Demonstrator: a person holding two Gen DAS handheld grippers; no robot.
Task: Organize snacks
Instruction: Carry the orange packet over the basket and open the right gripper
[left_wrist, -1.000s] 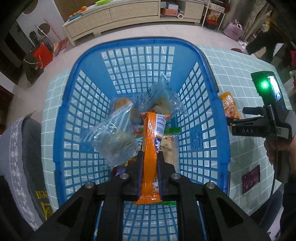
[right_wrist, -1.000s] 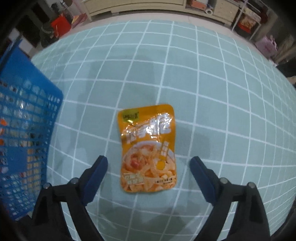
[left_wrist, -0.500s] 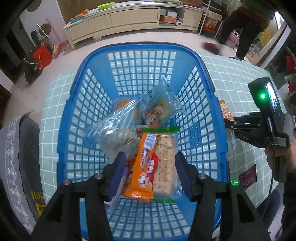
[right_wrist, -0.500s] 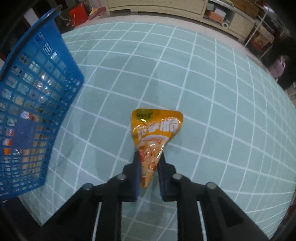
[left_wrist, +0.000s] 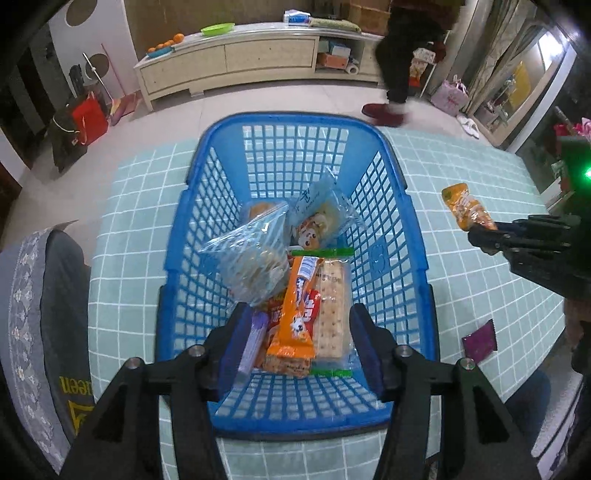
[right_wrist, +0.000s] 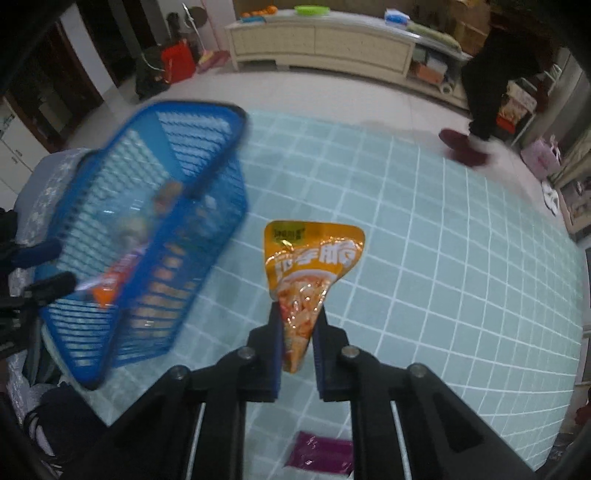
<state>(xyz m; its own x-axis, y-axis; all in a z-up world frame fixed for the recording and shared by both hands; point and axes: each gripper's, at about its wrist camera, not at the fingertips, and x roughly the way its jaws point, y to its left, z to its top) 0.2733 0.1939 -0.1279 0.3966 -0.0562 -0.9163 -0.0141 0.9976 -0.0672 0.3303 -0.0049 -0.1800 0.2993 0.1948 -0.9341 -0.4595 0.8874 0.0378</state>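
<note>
- The left wrist view looks straight down into the blue plastic lattice basket (left_wrist: 295, 236), so its load can be read: a clear crumpled bag of biscuits (left_wrist: 255, 266), an orange wrapped snack bar (left_wrist: 299, 314) and a long clear pack of pale crackers (left_wrist: 332, 314) beside it.
- The right wrist view shows that basket (right_wrist: 147, 236) only from the side and blurred, but gives the printed front of the orange foil snack pouch (right_wrist: 310, 273) plainly.
- The right gripper (right_wrist: 297, 343) is pinched nearly closed on the pouch's lower end; the pouch stands up from the pads, lifted off the pale green checked tablecloth (right_wrist: 443, 258).
- From the left view the same pouch (left_wrist: 467, 210) hangs right of the basket, outside its rim.
- The left gripper (left_wrist: 299, 343) hangs about half open above the basket's near end, its pads to either side of the bar and crackers, holding nothing.
- A purple flat packet (right_wrist: 321, 456) lies on the cloth below the right gripper.
</note>
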